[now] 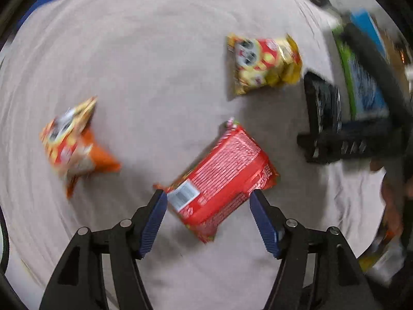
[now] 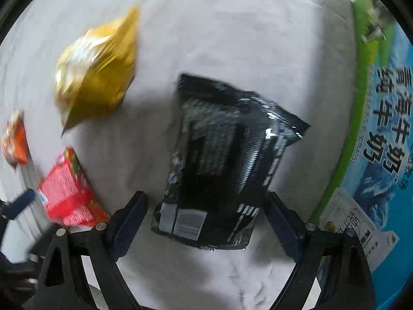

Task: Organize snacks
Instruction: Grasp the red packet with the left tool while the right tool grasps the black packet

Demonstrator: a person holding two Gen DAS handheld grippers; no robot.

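Left wrist view: the left gripper [image 1: 207,199] was spread wide, with the red packet [image 1: 222,183] lying flat on the grey cloth [image 1: 144,59] between its two blue pads [image 1: 155,219]. The packet's long axis ran diagonally, from near-left to far-right, so it sat skewed to the line between the pads; its barcode end was just beside the left pad and one long edge just beside the right pad. Contact could not be confirmed through the motion blur. An orange bag [image 1: 74,147] lay well off to the left, a yellow bag [image 1: 265,63] farther away to the right, and the other gripper hung over a black packet [image 1: 325,108] at the right, beside a blue and green carton [image 1: 366,87]. Right wrist view: the right gripper [image 2: 206,206] was likewise spread, straddling the black packet [image 2: 224,165], which lay flat with its long axis pointing nearly straight away from the claw, tilted slightly right, label end nearest. Its sides stood just inside the pads, apparently not pinched. The carton [image 2: 382,139] filled the right edge, close by. Judgement: each claw was already centred on its own packet, so closing was the likely next step; the red packet's diagonal lie could make the left grip catch corners rather than flat sides.
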